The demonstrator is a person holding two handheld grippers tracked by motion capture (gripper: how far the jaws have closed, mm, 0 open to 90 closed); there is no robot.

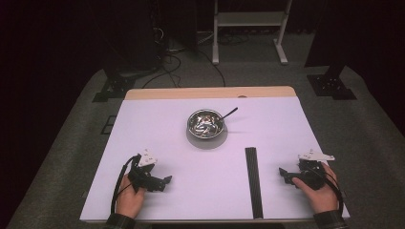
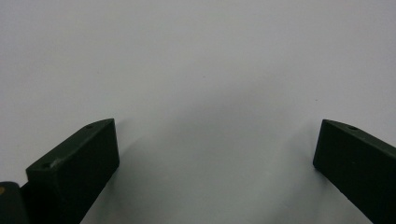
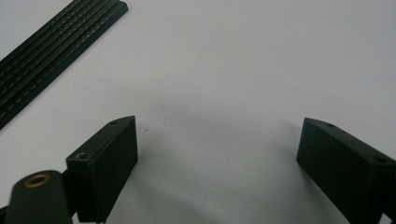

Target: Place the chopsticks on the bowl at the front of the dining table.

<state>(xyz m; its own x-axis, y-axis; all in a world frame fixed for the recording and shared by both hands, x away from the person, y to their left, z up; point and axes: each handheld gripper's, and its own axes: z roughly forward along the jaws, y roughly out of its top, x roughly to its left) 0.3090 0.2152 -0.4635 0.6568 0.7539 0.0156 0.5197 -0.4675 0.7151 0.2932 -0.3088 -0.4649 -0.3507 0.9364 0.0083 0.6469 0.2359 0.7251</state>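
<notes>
Black ribbed strip (image 1: 253, 182) is the thing nearest your right gripper (image 1: 282, 174), lying flat on the white table top (image 1: 200, 191) just to that gripper's left in the high view, with a bare gap between them. In the right gripper view the same strip (image 3: 56, 51) runs slantwise across the upper left corner, apart from the jaws, which stand wide with nothing between them (only bare white surface shows in the gap). Your right hand (image 1: 319, 188) holds that gripper low over the table near the front edge.

Your left gripper (image 1: 165, 181) is likewise released: in the left gripper view its two black jaws stand far apart over plain white surface. Your left hand (image 1: 129, 195) holds it near the front left of the table, well apart from the strip.

Farther out, toward the middle of the table, a metal bowl (image 1: 206, 123) sits on a grey round plate (image 1: 206, 141), with a dark utensil handle (image 1: 229, 112) leaning out over its rim on the right. The bowl is well apart from both grippers.

No brand, label or writing can be read on anything you have before you.
</notes>
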